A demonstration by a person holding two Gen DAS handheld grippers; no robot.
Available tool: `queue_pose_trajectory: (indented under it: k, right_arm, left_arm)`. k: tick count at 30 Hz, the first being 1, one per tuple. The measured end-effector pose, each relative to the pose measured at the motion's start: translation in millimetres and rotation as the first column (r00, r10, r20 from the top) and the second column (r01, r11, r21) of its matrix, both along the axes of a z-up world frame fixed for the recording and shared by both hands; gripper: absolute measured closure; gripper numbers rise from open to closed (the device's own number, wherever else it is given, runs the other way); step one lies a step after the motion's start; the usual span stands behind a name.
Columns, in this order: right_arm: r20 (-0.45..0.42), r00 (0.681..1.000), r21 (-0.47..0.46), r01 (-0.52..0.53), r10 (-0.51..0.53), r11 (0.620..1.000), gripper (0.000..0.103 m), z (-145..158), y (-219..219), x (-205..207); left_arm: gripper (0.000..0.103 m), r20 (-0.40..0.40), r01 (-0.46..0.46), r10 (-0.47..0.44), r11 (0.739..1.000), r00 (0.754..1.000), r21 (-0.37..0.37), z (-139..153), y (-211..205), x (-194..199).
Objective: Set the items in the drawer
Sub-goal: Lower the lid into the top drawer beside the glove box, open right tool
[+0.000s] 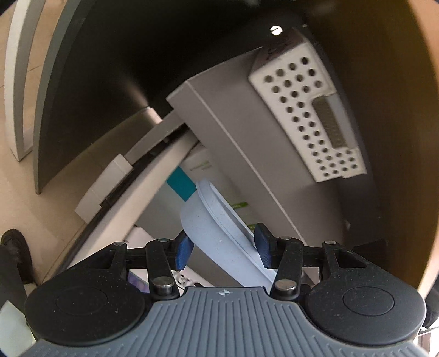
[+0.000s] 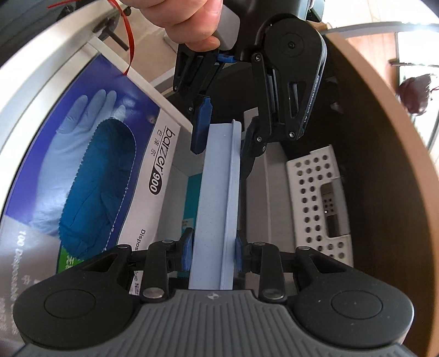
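A long pale blue tray-like item [image 2: 214,192] stands on edge over the open white drawer [image 2: 41,88]. My right gripper [image 2: 212,252] is shut on its near end, both pads pressed to its sides. Opposite, my left gripper [image 2: 221,158] straddles the far end, held by a person's hand [image 2: 186,19]. In the left wrist view the same blue item [image 1: 219,225] lies between the fingers of the left gripper [image 1: 221,236], which stands open wider than the item's thickness. The item's lower edge is hidden inside the drawer.
In the drawer lie a blue glove box [image 2: 96,164], a white and teal box [image 1: 181,185], a grey box [image 1: 247,131] and a white perforated basket [image 2: 318,197]. A brown wooden panel [image 2: 389,153] curves along the right side. Pale floor [image 1: 49,214] shows at left.
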State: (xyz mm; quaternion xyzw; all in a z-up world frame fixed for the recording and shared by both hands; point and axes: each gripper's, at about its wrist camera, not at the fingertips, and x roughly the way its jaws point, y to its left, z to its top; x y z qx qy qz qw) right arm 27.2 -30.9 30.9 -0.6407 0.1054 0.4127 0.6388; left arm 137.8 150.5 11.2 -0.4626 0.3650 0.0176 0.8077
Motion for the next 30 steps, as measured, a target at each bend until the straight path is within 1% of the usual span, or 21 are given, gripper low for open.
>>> queue_pose_trajectory:
  k: [5, 9, 10, 16, 21, 24, 27, 30]
  right_arm:
    - [-0.031, 1.000, 0.003, 0.007, -0.007, 1.000, 0.069, -14.6, 1.9, 13.3]
    - [-0.059, 0.998, 0.000, 0.014, -0.014, 1.000, 0.070, -24.6, 1.7, 20.7]
    - [-0.064, 0.998, 0.000, 0.016, -0.016, 1.000, 0.070, -26.8, 2.2, 22.2]
    - [-0.090, 0.995, 0.000, 0.043, -0.043, 0.999, 0.069, -32.2, 9.3, 33.2]
    - [-0.175, 0.983, 0.009, 0.061, -0.059, 0.998, 0.067, -27.9, 8.7, 46.0]
    - [-0.233, 0.969, 0.017, 0.087, -0.081, 0.996, 0.066, -25.3, 7.8, 54.0]
    - [-0.273, 0.959, 0.027, 0.087, -0.076, 0.996, 0.061, -21.7, 4.3, 56.1]
    - [-0.318, 0.944, 0.033, 0.099, -0.083, 0.995, 0.060, -16.7, -0.2, 57.9]
  left_arm:
    - [0.052, -0.035, -0.013, 0.013, 1.000, 0.999, 0.020, -7.6, 1.6, 8.3]
    - [0.050, -0.053, -0.018, 0.017, 1.000, 0.998, -0.003, -13.8, 2.9, 2.5]
    - [0.049, -0.047, -0.020, 0.019, 1.000, 0.999, -0.013, -14.3, 3.7, -0.2]
    - [0.049, -0.015, -0.035, 0.035, 0.999, 0.999, -0.005, -7.8, 7.7, -11.3]
    - [0.050, -0.006, -0.036, 0.036, 0.999, 0.999, 0.008, -4.2, 6.5, -5.6]
    - [0.050, -0.021, -0.036, 0.037, 0.999, 0.999, 0.013, -5.7, 5.7, -2.0]
    - [0.050, -0.030, -0.045, 0.046, 0.999, 0.999, 0.022, -7.8, 7.6, -3.0]
    - [0.050, -0.039, -0.054, 0.055, 0.998, 0.998, 0.027, -9.6, 9.7, -3.8]
